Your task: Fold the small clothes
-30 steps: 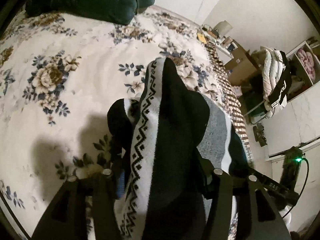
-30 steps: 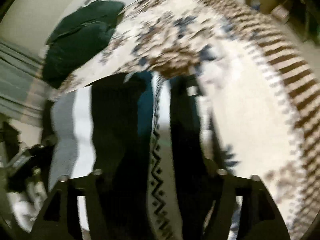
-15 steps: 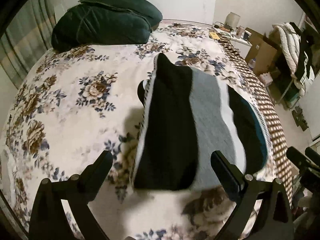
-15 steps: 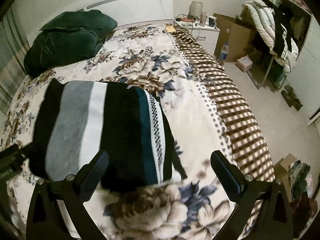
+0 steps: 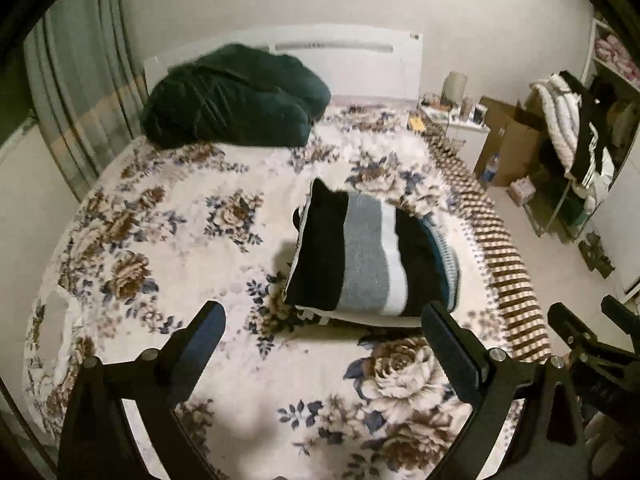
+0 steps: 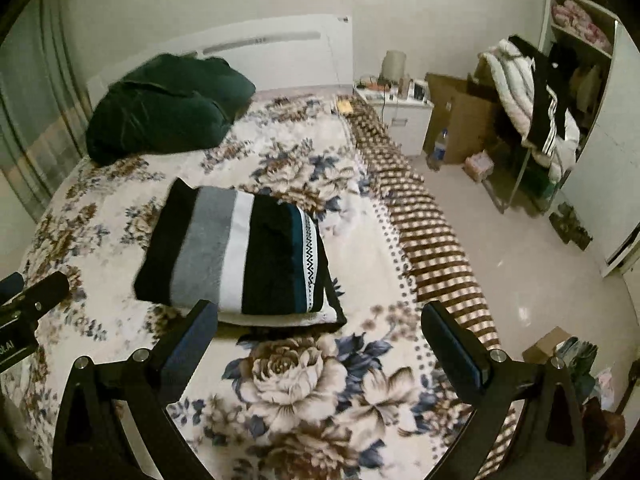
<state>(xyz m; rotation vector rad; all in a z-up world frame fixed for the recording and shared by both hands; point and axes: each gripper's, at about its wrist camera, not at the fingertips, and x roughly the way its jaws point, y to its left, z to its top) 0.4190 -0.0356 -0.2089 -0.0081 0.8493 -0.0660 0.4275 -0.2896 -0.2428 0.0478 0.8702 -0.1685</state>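
With each hand-held gripper — left (image 5: 322, 322), right (image 6: 318, 320) — spread and empty, we lift clear without snagging the folded sweater (image 6: 240, 256).

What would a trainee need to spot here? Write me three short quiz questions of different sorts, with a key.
1. True or false: the folded striped garment is clamped in the right gripper.
2. Multiple choice: the garment lies on (A) the floor, (B) the floral bedspread, (C) the cardboard box.
3. Fill in: the dark green pillow sits near the bed's ____.

Key:
1. False. Both the right gripper and the left gripper are open, nothing between the fingers; their jaws have just been opening.
2. B.
3. Headboard.
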